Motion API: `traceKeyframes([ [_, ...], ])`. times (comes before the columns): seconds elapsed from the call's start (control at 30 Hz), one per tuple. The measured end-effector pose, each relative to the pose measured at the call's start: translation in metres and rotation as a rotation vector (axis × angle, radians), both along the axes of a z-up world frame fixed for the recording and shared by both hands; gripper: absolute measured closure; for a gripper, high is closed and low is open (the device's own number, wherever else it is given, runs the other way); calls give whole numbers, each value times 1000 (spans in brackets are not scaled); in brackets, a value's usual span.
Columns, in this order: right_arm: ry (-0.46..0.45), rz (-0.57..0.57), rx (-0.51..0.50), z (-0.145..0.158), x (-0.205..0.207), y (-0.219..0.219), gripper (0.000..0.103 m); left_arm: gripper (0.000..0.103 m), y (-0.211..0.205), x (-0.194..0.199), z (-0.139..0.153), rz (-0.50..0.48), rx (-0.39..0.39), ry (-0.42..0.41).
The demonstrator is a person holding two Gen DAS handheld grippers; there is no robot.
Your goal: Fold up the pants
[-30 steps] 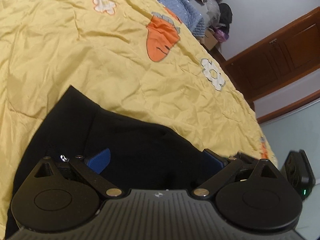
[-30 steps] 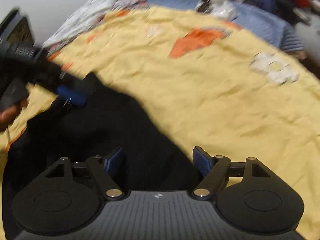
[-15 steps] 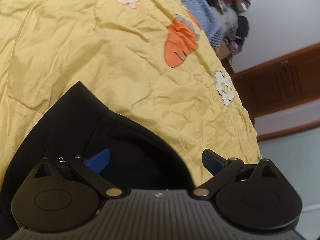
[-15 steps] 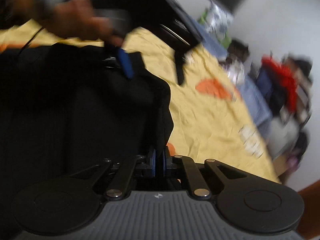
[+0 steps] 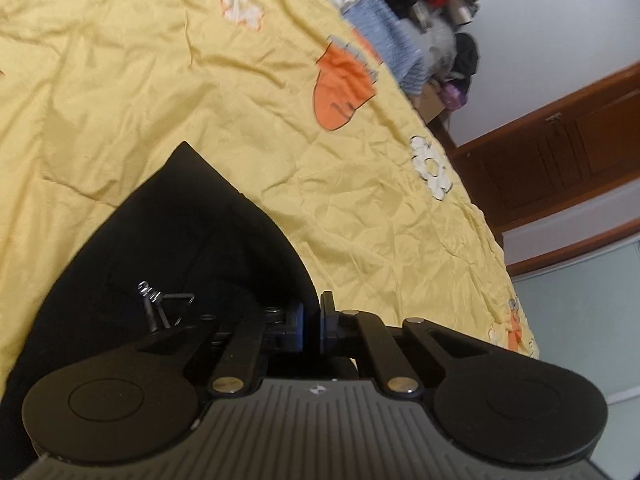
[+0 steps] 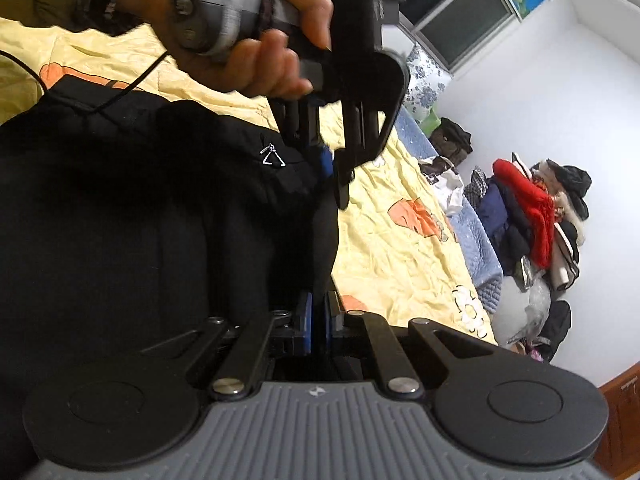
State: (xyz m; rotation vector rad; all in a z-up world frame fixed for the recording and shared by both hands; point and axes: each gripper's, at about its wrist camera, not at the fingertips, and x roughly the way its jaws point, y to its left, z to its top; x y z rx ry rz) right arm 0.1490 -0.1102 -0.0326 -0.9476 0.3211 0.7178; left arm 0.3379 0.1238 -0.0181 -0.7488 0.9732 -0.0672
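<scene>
Grippers, left [image 5: 310,326] and right [image 6: 318,322], each pinch soft black pants [image 6: 140,220] on crinkled yellow quilt [image 5: 160,80].

light: soft, even indoor, my views bright on the yellow bedspread [image 5: 160,80] | shadows: black pants [image 6: 120,220] swallow detail | blur: slight on far clutter | distortion: strong fisheye bending, dark corners

Pants [image 5: 192,240]: matt black cloth. Bedsheet [image 5: 140,80]: creased yellow cloth. Door [image 5: 560,152], right: glossy brown wood.
</scene>
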Motion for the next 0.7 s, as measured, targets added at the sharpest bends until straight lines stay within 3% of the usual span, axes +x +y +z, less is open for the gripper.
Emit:
traceKeyframes([
  [0.27,-21,-85,94,10,-38,-11,97,97,-8,-98,34,-41,113,-189],
  [0.47,-121,-176,102,9,-78,-8,95,97,-7,-167,32,-16,74,-226],
  [0.6,-77,-231,137,6,-83,-5,91,97,-10,-185,33,-5,74,-237],
  [0.63,-104,-234,115,3,-86,-2,84,97,-11,-188,34,-6,80,-240],
  [0.7,-160,-245,61,-4,-86,3,50,97,-12,-189,35,-5,85,-239],
])
